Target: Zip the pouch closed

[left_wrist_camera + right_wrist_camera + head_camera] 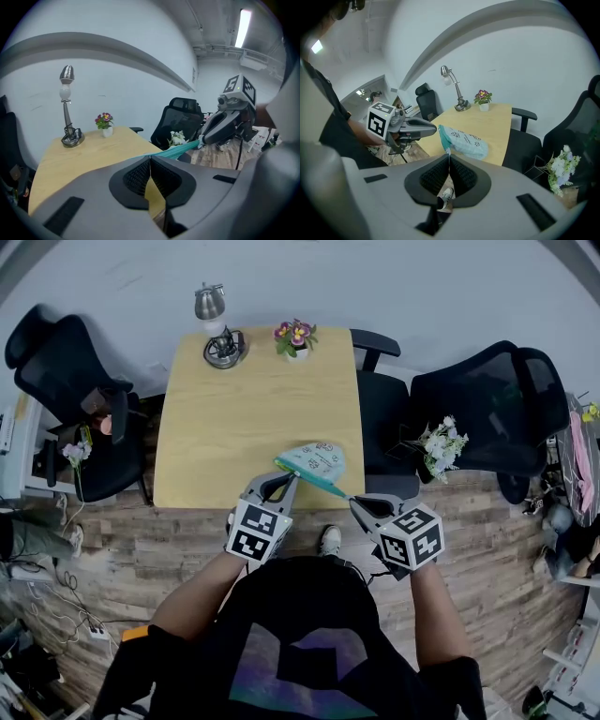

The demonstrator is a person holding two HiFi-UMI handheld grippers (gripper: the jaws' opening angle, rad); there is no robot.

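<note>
A pale teal fabric pouch with small dark prints (317, 463) is being held at the near right corner of the light wooden table (234, 427). Its body seems to be resting on the table top. Its darker teal zip edge (314, 481) is being stretched in a straight line along the near edge of the table and out past the corner.

The left gripper (281, 480) is being kept clenched on the end of this edge that is over the table; its jaws are pressed together on the teal strip. The right gripper (354, 501) is being kept clenched on the other end, just off the table corner, where a small pale tab is being pinched between its jaws.

No gaping mouth is being shown along the stretched edge, so the closing is judged to be far along, perhaps nearly finished. The slider is too small to be found, so it cannot be told how much of the zip is left. After that, only the letting go seems to be left.

The rest of the table top is being left mostly bare. At its far edge a silver metal desk lamp (217, 329) and a small white pot of purple and yellow flowers (296, 338) are being kept. Black mesh office chairs (66, 381) are standing at the left and the right side of the table, and a bunch of white flowers (436, 446) is lying on a chair at its right side. Brown wooden floor planks (187, 549) are being seen on the near side of the table, and a pale wall behind its far edge.
</note>
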